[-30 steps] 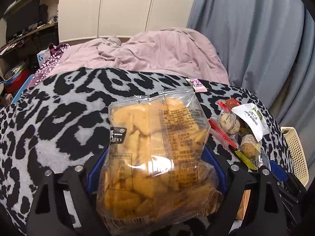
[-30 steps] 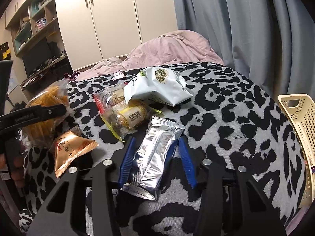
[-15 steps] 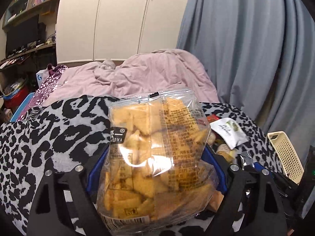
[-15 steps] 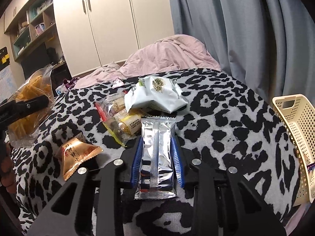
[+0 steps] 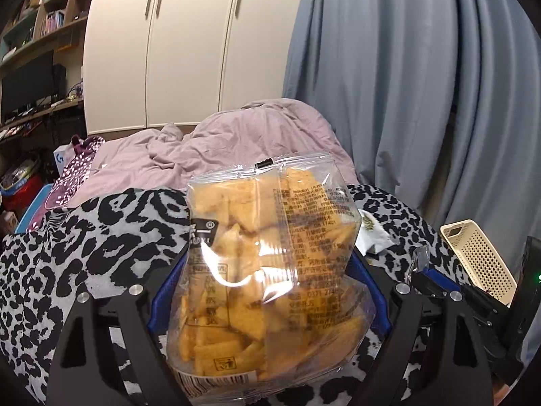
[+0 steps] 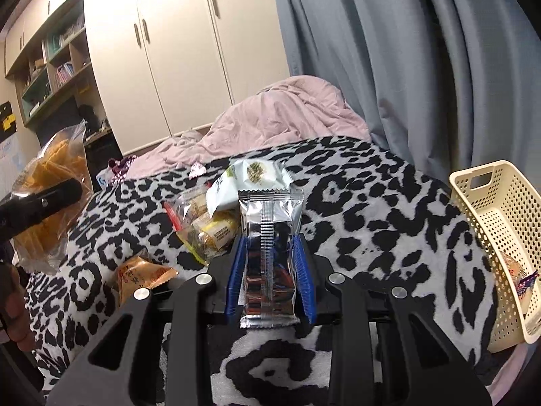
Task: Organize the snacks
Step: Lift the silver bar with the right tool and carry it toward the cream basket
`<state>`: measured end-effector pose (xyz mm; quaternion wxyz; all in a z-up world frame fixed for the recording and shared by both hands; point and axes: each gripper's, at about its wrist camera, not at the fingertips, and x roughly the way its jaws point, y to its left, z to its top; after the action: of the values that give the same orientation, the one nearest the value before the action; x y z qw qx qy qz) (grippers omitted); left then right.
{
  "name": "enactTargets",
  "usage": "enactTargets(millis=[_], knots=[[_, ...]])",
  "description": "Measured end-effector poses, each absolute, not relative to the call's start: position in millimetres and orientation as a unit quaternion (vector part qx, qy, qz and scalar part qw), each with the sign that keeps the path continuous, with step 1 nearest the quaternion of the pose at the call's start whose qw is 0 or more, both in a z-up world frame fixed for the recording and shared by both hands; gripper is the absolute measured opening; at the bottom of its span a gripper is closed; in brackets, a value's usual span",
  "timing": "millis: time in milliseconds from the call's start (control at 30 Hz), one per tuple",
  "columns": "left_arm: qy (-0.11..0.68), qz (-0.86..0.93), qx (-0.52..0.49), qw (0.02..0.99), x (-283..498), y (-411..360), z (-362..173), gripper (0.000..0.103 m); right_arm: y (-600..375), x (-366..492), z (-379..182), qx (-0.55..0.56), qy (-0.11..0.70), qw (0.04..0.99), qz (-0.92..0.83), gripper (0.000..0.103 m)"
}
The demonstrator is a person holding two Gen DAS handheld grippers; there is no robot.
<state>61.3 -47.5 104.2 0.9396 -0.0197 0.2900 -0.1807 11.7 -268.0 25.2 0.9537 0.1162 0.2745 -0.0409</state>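
Your right gripper (image 6: pixel 270 277) pinches a flat silver foil packet (image 6: pixel 270 257) between its blue pads; the jaws have just been closing narrow on it, and it stands upright above the leopard-print blanket (image 6: pixel 372 223). Your left gripper (image 5: pixel 267 291) stays wide around a crinkly clear bag of golden crackers (image 5: pixel 270 264). Beyond the foil packet lie a glossy orange pouch (image 6: pixel 142 277), clear bags of wrapped sweets (image 6: pixel 206 230) and a puffy white bag (image 6: pixel 250 179). The perforated cream basket (image 6: pixel 500 223) stands at the right, holding perhaps one wrapped snack.
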Motion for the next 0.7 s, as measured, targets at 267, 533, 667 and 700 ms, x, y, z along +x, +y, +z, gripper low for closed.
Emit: enactTargets(millis=[267,533,667,700], knots=[[0.282,-0.201,-0.008,0.938,49,-70,112,0.086,-291,-5,35,0.139,0.249,0.957,-0.060,0.020],[0.281,-0.213,-0.006,0.936,43,-82,115,0.086,-304,0,18,0.164,0.284,0.943,-0.050,0.031],[0.284,-0.214,-0.006,0.935,44,-81,112,0.086,-302,10,11,0.172,0.300,0.937,-0.038,0.050],[0.285,-0.213,-0.008,0.934,45,-80,111,0.086,-298,14,11,0.166,0.304,0.938,-0.035,0.050]])
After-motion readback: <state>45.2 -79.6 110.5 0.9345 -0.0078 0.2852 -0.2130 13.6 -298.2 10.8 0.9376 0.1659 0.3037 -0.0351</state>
